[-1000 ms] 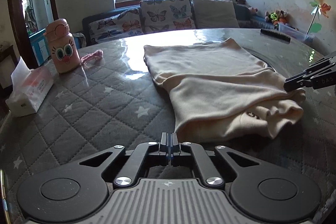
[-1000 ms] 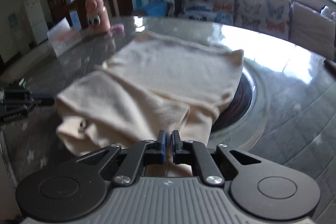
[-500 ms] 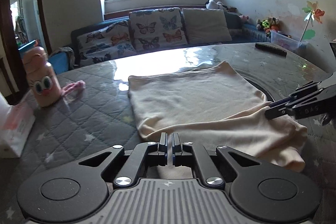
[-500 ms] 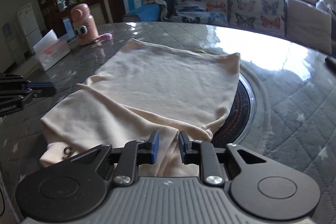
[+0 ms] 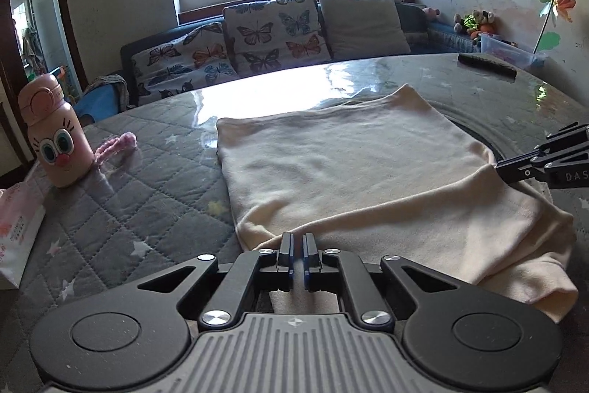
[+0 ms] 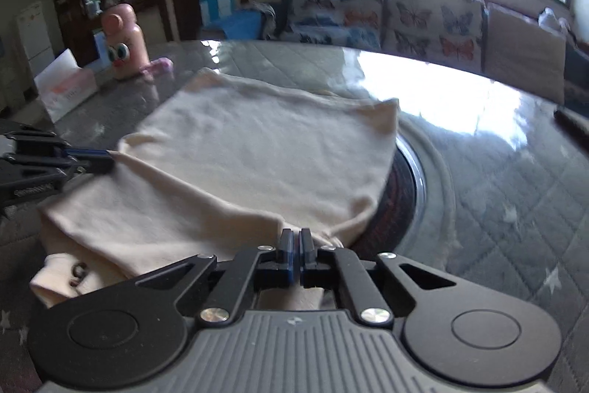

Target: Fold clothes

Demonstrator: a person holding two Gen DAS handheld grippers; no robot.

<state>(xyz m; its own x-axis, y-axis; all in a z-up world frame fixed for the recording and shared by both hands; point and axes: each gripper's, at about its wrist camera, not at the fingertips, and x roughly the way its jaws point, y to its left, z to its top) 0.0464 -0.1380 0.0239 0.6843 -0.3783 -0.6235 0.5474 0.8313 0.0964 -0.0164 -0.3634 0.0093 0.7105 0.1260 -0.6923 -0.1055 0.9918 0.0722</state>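
A cream garment (image 5: 349, 164) lies partly folded on the round quilted table, its near part doubled over toward the far edge. My left gripper (image 5: 298, 245) is shut on the garment's near left corner. My right gripper (image 6: 295, 242) is shut on the garment's (image 6: 257, 150) near right corner. The right gripper also shows in the left wrist view (image 5: 522, 168) at the fold's right end. The left gripper shows in the right wrist view (image 6: 92, 157) at the fold's left end. A fold stretches between the two grippers.
A pink cartoon bottle (image 5: 55, 139) and a pink strap (image 5: 117, 144) stand at the left, with a tissue pack (image 5: 18, 227) nearer. A dark remote (image 5: 486, 67) lies at the far right. A round turntable ring (image 6: 419, 172) sits under the garment. A sofa stands behind.
Both grippers have carried the garment's near edge forward over itself. The right gripper, slightly open half a second ago, has shut on the cloth.
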